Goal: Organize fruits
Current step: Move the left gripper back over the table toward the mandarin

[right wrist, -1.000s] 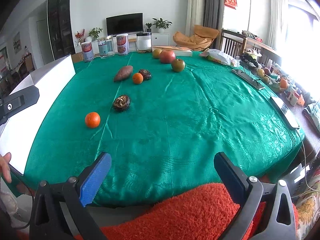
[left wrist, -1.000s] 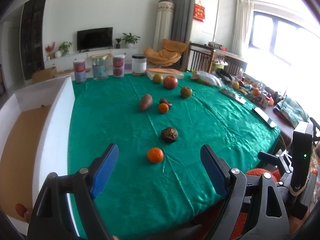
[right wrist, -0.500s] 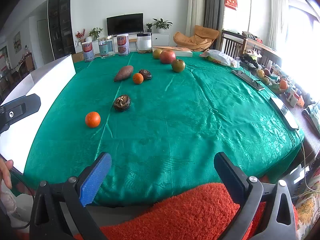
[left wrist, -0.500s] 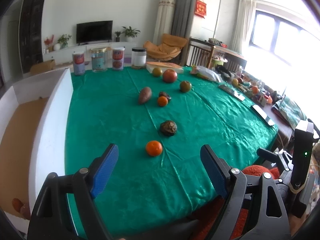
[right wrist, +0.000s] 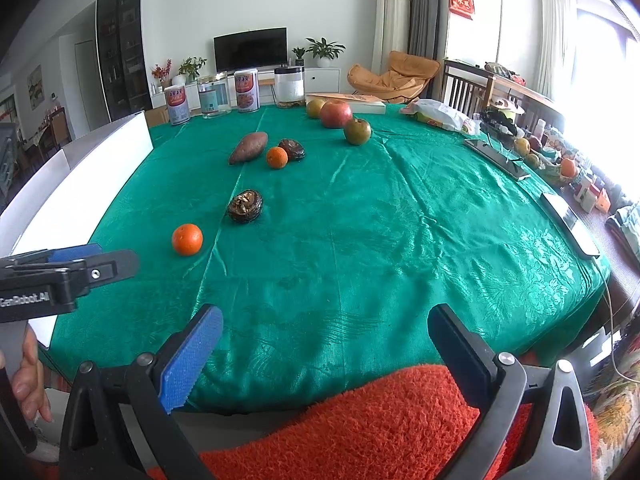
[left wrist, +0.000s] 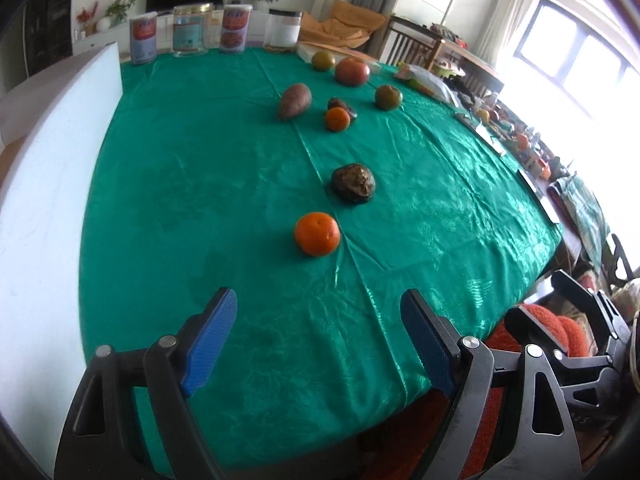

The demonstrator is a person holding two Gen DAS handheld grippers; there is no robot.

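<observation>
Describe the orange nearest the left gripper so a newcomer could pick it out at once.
Start at the large table under the shiny green cloth and find the loose line of produce down its middle. The small round bright orange is the line's nearest piece, just before a dark wrinkled brown lump. A second orange lies farther off, beside a reddish sweet potato.
</observation>
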